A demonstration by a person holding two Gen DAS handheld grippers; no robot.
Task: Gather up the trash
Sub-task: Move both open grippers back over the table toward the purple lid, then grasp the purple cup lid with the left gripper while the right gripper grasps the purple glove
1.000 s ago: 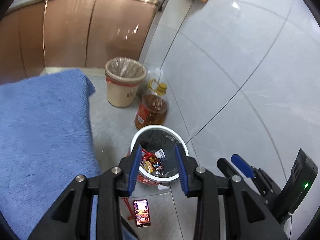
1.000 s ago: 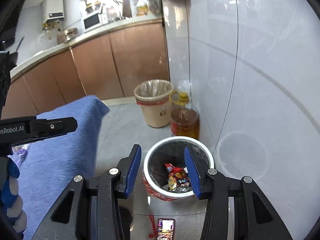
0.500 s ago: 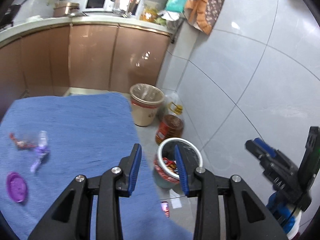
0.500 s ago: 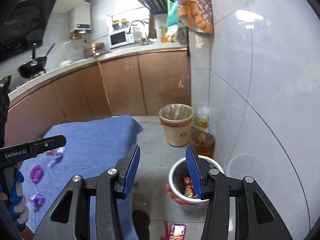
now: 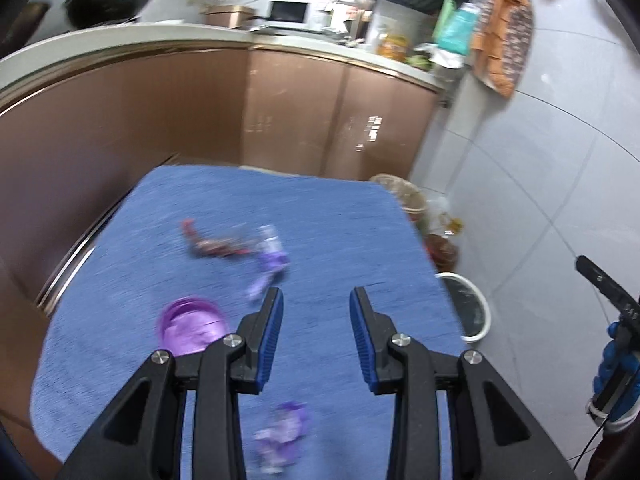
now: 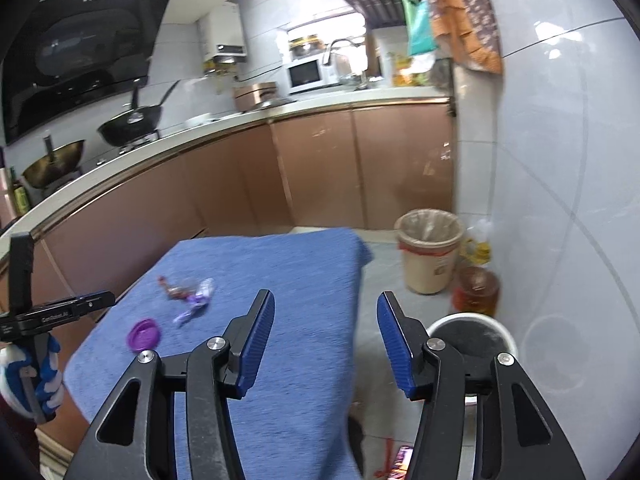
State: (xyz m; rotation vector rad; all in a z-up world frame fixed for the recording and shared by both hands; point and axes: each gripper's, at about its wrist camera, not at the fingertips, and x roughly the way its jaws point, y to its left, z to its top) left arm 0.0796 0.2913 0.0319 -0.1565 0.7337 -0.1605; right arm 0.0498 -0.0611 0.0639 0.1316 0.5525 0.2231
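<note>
Trash lies on a blue-covered table (image 5: 328, 216) (image 6: 304, 264): a purple lid (image 5: 190, 326) (image 6: 144, 334), a dark red wrapper (image 5: 216, 244) (image 6: 174, 290), a purple and clear wrapper (image 5: 270, 258) (image 6: 198, 298) and a crumpled purple wrapper (image 5: 282, 434) near the front edge. My left gripper (image 5: 316, 320) hangs open over the table with nothing between its fingers. My right gripper (image 6: 326, 326) is over the table's right edge; its jaws are opening and hold nothing. The white bin (image 5: 466, 306) (image 6: 472, 334) with a black liner stands on the floor to the right.
A beige bin (image 6: 430, 250) and an oil bottle (image 6: 478, 288) stand by the tiled wall. Brown cabinets (image 6: 320, 168) run behind the table. A phone (image 6: 400, 460) lies on the floor. A gloved hand (image 6: 32, 376) carries the left tool.
Both grippers have swung up and left, away from the white bin, to face the table. The trash on the table has come into view. The right jaws stand wider.
</note>
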